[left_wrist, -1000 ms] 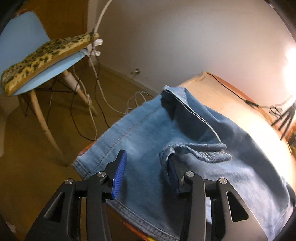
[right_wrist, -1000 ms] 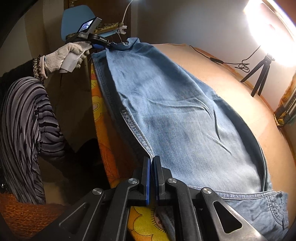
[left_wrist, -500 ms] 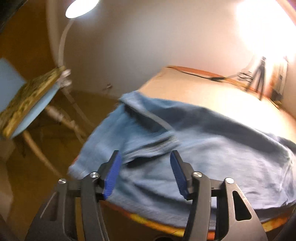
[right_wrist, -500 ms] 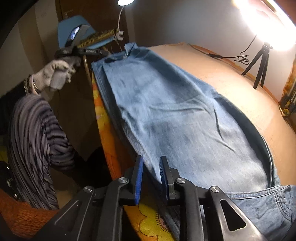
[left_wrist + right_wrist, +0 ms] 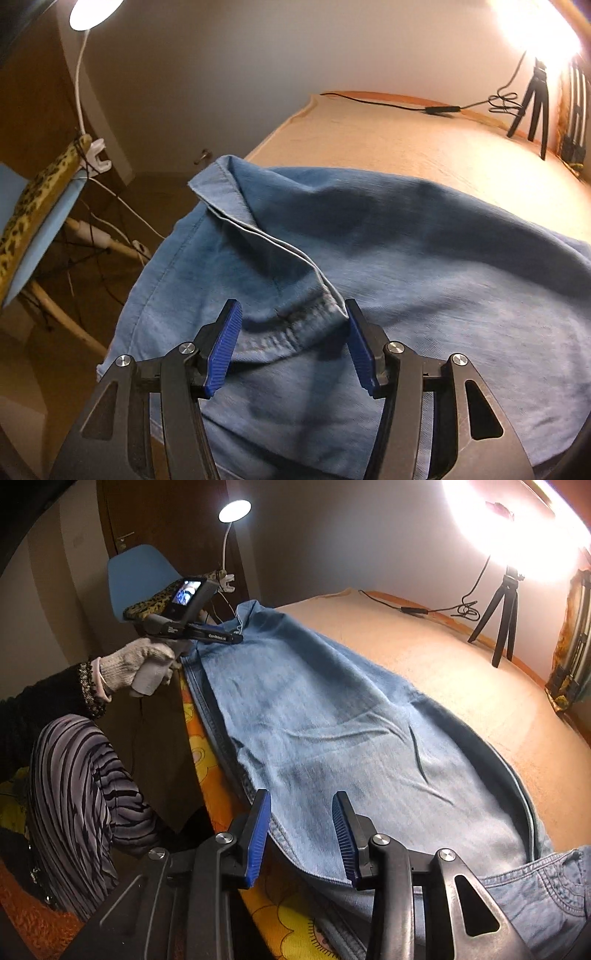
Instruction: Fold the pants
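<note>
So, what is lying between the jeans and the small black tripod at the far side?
Only the bare beige cover lies between the jeans and the tripod. A black cable runs along the far edge instead. The right wrist view shows this best.

The right gripper (image 5: 301, 834) is black plastic with silver screws behind its ribbed blue fingers (image 5: 258, 832). The left gripper (image 5: 236, 637) carries a small lit screen. A white knit glove (image 5: 138, 662), dark trimmed sleeve and striped grey-black garment are worn.
</note>
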### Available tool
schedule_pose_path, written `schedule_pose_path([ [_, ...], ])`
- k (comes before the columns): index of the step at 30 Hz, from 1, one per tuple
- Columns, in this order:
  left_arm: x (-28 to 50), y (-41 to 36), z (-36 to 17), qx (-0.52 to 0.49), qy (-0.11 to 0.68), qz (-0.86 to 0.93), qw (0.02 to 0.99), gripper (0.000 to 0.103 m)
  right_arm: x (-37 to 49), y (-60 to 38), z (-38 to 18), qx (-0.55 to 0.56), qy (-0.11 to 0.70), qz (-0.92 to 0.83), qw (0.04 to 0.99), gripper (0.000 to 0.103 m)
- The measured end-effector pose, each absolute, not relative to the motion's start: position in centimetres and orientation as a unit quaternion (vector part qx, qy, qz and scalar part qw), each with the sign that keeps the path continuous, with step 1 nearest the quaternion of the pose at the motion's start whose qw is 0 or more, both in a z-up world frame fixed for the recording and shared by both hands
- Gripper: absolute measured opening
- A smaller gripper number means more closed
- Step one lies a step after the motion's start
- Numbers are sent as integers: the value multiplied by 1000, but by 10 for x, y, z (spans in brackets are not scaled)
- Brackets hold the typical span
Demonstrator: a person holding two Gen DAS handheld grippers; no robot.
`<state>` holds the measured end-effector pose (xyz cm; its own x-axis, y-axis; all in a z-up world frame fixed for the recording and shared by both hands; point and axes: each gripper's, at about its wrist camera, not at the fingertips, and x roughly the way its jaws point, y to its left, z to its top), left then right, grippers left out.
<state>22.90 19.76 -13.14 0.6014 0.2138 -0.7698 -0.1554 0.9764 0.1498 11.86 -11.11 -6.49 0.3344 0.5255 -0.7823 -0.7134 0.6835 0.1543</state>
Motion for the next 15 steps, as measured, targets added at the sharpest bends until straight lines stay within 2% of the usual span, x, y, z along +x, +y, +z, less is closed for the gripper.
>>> schedule_pose_path([
  [1,229,199,-131,33,431,103,896,42,120,-111,-63,-107,429,383,811,37],
  [2,229,202,-130,27,427,97,899,15,121,-112,-61,-106,426,382,813,37],
  [3,229,206,-128,11,423,94,901,10,123,-112,-58,-106,423,382,815,37],
  [9,206,249,-105,-96,369,97,919,9,148,-102,-39,-122,404,372,827,37],
  [15,170,311,-97,-195,336,116,914,9,193,-38,-13,-160,375,415,813,37],
])
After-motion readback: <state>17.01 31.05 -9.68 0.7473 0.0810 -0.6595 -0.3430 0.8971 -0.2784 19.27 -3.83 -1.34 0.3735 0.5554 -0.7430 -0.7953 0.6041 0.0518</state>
